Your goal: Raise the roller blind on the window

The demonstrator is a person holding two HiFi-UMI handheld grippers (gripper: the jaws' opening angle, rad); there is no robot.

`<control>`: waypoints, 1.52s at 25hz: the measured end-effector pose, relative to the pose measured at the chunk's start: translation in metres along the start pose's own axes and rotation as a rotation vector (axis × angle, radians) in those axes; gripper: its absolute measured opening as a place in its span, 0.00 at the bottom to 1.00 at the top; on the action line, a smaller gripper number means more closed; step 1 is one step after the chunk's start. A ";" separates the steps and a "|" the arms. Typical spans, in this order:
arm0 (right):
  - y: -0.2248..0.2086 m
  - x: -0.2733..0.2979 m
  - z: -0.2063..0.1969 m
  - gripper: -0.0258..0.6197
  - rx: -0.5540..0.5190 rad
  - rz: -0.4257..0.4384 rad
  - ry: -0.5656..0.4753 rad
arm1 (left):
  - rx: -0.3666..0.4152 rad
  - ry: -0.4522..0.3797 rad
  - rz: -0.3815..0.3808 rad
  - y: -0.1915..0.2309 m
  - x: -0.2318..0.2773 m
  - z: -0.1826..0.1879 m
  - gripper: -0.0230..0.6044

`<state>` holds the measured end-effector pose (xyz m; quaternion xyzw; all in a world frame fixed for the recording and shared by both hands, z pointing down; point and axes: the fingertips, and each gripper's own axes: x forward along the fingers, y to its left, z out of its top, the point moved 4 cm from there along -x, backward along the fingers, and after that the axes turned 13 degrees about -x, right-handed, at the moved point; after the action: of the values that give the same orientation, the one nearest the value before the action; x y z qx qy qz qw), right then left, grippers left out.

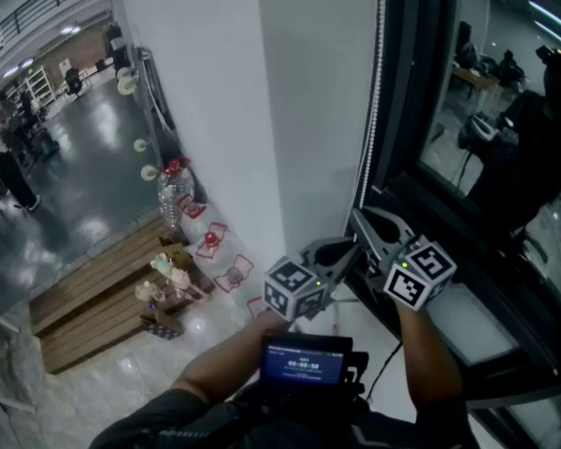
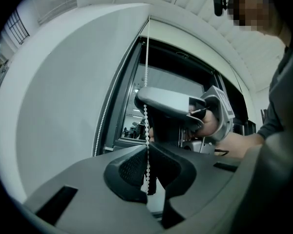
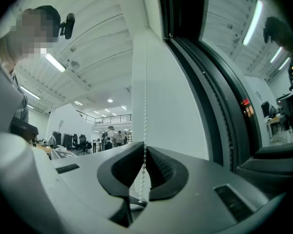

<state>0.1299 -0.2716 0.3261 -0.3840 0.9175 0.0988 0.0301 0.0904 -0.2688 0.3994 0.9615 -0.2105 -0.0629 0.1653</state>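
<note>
Chest screen unit (image 1: pixel 304 361) sits lowest in the head view, with both tools just past it at the window frame (image 1: pixel 393 110). Left gripper (image 2: pixel 147 152) has its jaws together, clamped on the bead chain (image 2: pixel 146 57). Right gripper (image 3: pixel 143 152) is likewise pinched shut on the same chain and sits just above the left one, low down near the sill (image 1: pixel 467 316). The chain runs straight up along the frame edge beside the white wall (image 1: pixel 224 110), and a second strand (image 2: pixel 105 126) hangs closer to the frame. I can't make out the blind roll or fabric in any view; it's presumably above, where the chain leaves the picture. This reads as a hand-over-hand pull with both clamps near the bottom of their stroke, so little travel is left. To do it well, release only one clamp at a time, reach it high up the same strand, re-pinch with the chain centred between the pads, then pull straight down in line with the chain. Side load risks derailing the beads at the clutch. I can't tell whether this strand raises or lowers the blind, so check the blind's response on a short first pull.
</note>
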 end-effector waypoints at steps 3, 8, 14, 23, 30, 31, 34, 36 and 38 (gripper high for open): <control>-0.005 -0.002 -0.001 0.06 -0.007 -0.011 0.009 | 0.024 0.028 0.025 0.003 -0.006 0.001 0.07; -0.007 -0.006 -0.001 0.06 -0.016 -0.020 0.011 | 0.078 -0.006 0.032 0.001 -0.034 0.037 0.25; 0.002 -0.002 0.000 0.06 -0.045 -0.011 0.017 | 0.153 -0.124 -0.018 -0.018 -0.028 0.119 0.17; 0.012 0.005 0.001 0.06 -0.031 0.012 0.013 | 0.181 -0.096 -0.132 -0.030 0.007 0.152 0.07; 0.014 0.006 -0.008 0.06 -0.023 0.020 0.038 | 0.187 -0.101 -0.142 -0.026 0.004 0.142 0.06; 0.015 0.006 -0.014 0.06 -0.017 0.021 0.051 | 0.187 -0.090 -0.135 -0.023 0.004 0.137 0.06; 0.017 0.004 -0.037 0.06 0.022 0.014 0.096 | 0.173 -0.051 -0.109 -0.014 0.003 0.115 0.06; 0.018 0.002 -0.053 0.06 0.049 0.006 0.124 | 0.164 -0.025 -0.088 -0.008 0.004 0.098 0.06; 0.017 0.001 -0.066 0.06 0.063 0.005 0.140 | 0.151 -0.015 -0.075 -0.002 0.004 0.086 0.06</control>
<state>0.1184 -0.2743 0.3934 -0.3867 0.9209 0.0428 -0.0221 0.0783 -0.2941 0.3178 0.9779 -0.1799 -0.0600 0.0883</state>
